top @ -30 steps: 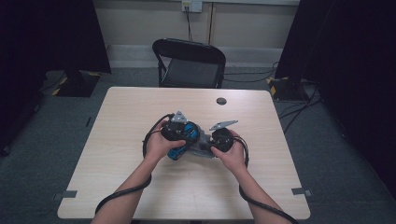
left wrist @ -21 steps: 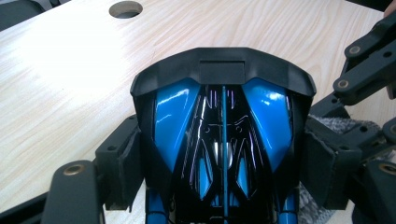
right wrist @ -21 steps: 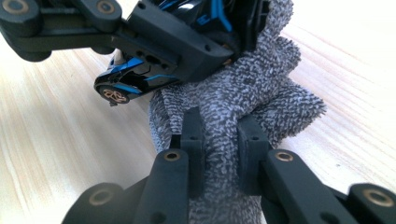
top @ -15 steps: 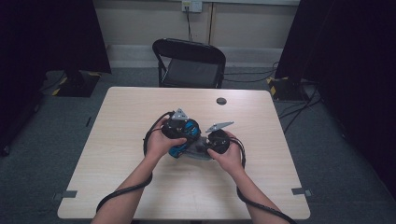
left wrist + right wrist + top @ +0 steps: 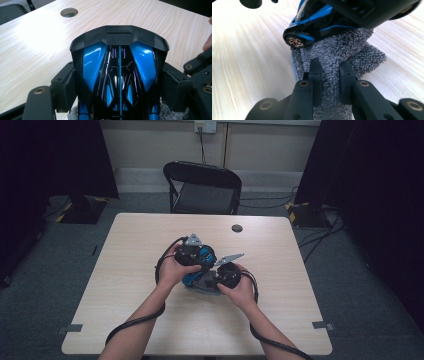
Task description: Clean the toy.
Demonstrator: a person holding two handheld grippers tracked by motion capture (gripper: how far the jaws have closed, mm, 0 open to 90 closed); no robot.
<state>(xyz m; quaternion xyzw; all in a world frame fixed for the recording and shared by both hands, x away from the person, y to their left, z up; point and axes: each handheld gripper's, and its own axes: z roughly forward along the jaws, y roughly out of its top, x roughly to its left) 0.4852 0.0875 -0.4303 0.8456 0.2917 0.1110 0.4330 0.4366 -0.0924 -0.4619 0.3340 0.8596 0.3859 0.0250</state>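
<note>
The wooden table (image 5: pixel 150 270) is carrying the work at its centre. No writing is readable on any item. Both forearms are reaching in from the near edge, hands meeting mid-table. The left gripper (image 5: pixel 117 92) is sitting spread wide, its pads clamping both flanks of the glossy blue-and-black shell (image 5: pixel 117 65), nose pointing away. The right gripper (image 5: pixel 329 77) is pressing nearly together, pinching a fold of the grey towel (image 5: pixel 337 55) lying directly beneath the shell, touching it.
</note>
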